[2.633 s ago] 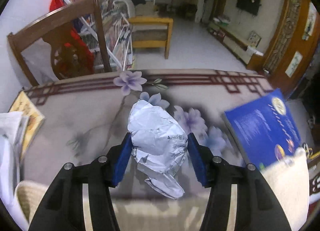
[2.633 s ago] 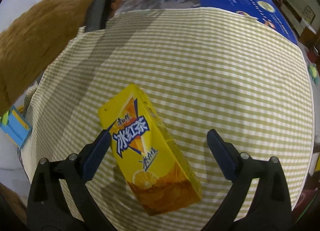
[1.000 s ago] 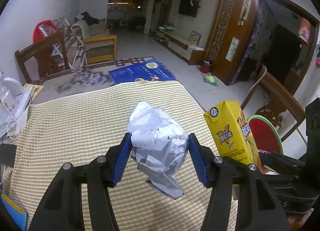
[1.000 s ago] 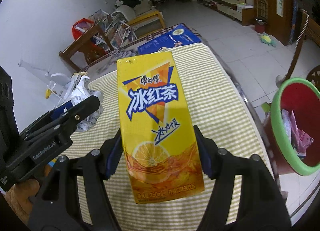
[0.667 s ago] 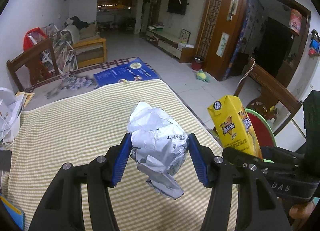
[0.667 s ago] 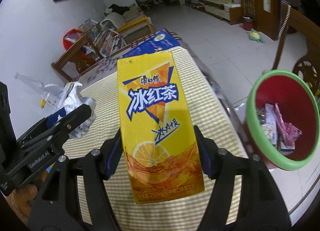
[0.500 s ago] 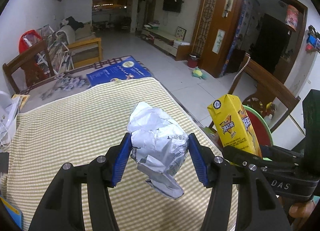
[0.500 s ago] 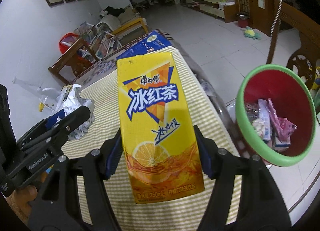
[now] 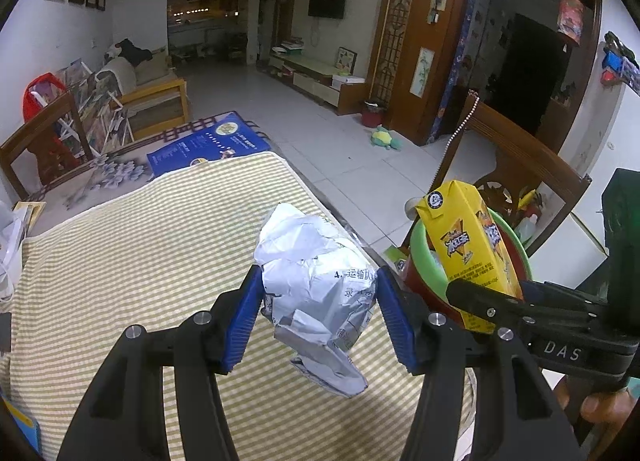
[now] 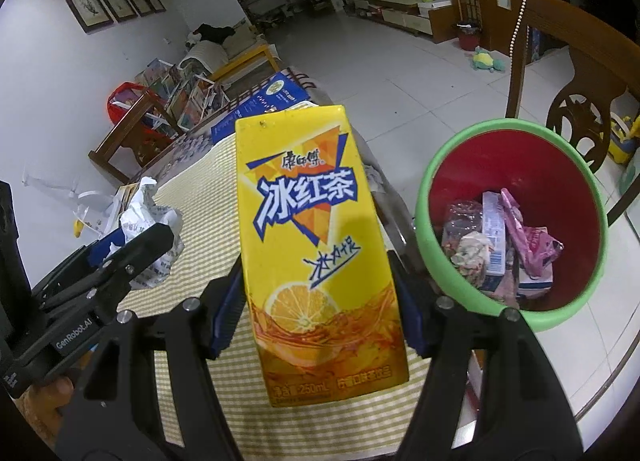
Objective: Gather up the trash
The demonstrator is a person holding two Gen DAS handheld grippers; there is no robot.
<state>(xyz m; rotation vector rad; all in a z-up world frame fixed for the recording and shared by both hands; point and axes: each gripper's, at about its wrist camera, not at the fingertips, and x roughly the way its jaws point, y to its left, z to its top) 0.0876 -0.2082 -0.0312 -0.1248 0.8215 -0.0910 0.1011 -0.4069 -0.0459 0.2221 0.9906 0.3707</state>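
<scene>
My left gripper (image 9: 320, 313) is shut on a crumpled white paper ball (image 9: 316, 285) and holds it above the right side of the checked tablecloth (image 9: 140, 261). My right gripper (image 10: 316, 313) is shut on a yellow iced-tea carton (image 10: 312, 245), upright, held over the table's right edge. The carton (image 9: 468, 253) and right gripper also show at the right of the left wrist view. A red bin with a green rim (image 10: 424, 197) stands on the floor beside the table, right of the carton, with several wrappers inside. The paper ball (image 10: 148, 221) shows at the left of the right wrist view.
A blue book (image 9: 208, 145) lies at the table's far end. A wooden chair (image 10: 576, 73) stands behind the bin. Another chair (image 9: 44, 141) and a rack of clutter are at the far left. The floor beyond is tiled, with a small toy (image 9: 386, 139) on it.
Both grippers have carried their loads from the table's middle to its right edge. The bin has come closer and lower in the right wrist view.
</scene>
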